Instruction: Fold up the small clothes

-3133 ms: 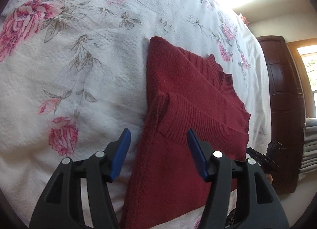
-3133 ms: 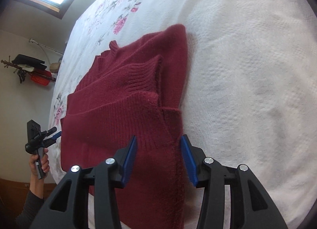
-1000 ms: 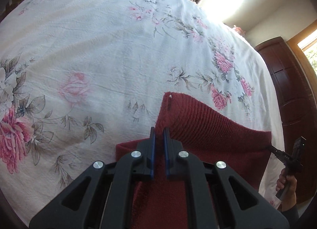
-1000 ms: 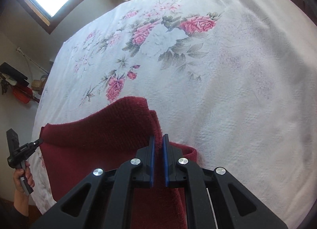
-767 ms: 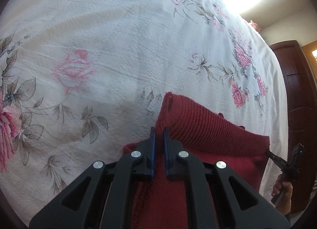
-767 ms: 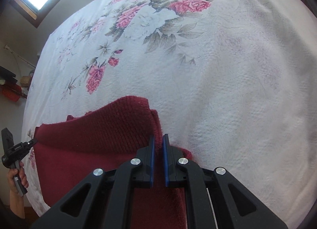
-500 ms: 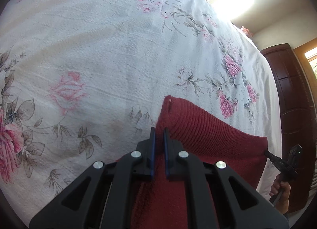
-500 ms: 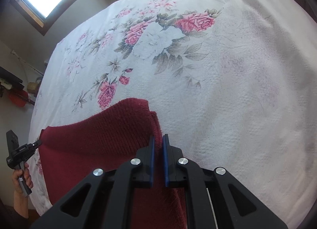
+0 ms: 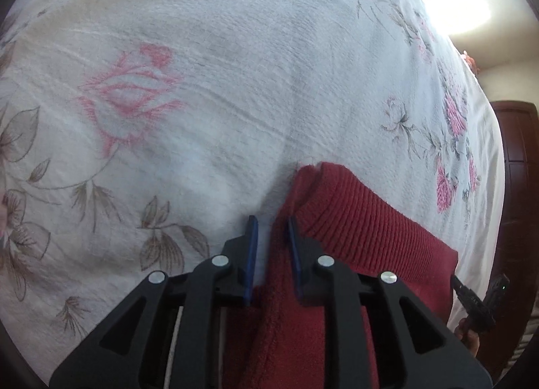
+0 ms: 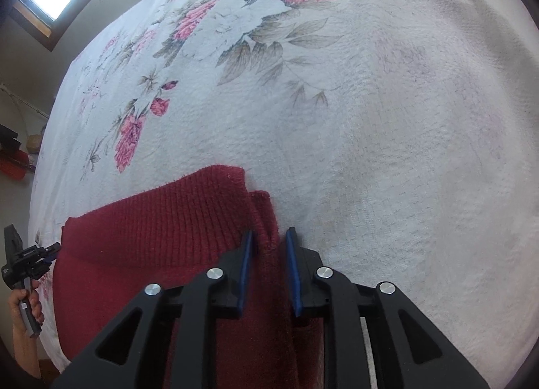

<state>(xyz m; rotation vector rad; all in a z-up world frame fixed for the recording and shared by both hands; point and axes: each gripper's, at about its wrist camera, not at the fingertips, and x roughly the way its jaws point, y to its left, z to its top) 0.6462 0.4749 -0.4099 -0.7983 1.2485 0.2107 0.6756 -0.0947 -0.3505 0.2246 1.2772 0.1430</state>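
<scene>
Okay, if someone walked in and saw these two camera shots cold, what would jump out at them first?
The dark red knitted sweater, folded, fills the lower part of both views on a white bedspread printed with pink roses. The left gripper and right gripper each sit at a corner of the fold, blue-padded jaws slightly parted around the knit edge.

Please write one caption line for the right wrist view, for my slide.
Right gripper open astride the red sweater edge on a floral bedspread.

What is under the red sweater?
The red sweater lies on a white flowered bedspread. Its own folded layers hide whatever else is beneath it.
</scene>
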